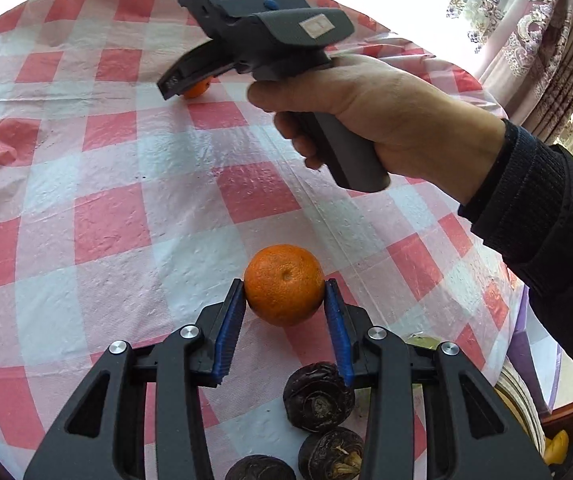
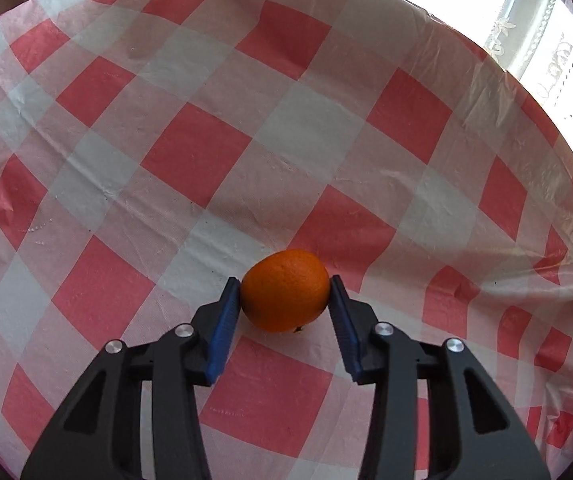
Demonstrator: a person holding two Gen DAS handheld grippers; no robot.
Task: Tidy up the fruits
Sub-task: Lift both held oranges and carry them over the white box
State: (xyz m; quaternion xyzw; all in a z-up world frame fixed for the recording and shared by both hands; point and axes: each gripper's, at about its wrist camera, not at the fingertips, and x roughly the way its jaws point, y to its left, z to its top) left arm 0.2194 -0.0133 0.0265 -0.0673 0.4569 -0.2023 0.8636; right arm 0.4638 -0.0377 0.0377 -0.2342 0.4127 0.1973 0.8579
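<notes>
In the left wrist view my left gripper point(image 1: 284, 286) is shut on a tangerine point(image 1: 283, 284), its blue pads touching both sides, held above the checked tablecloth point(image 1: 106, 184). Farther back the right gripper point(image 1: 190, 86) is held in a hand, with a second tangerine point(image 1: 197, 88) between its fingers. In the right wrist view my right gripper point(image 2: 285, 286) is shut on that tangerine point(image 2: 285, 290), which sits at or just above the cloth point(image 2: 206, 152).
Three dark round water chestnuts point(image 1: 318, 396) lie on the cloth under the left gripper. A green fruit point(image 1: 422, 342) and a striped plate rim point(image 1: 522, 404) show at the lower right. A curtain point(image 1: 542, 52) hangs beyond the table's far right edge.
</notes>
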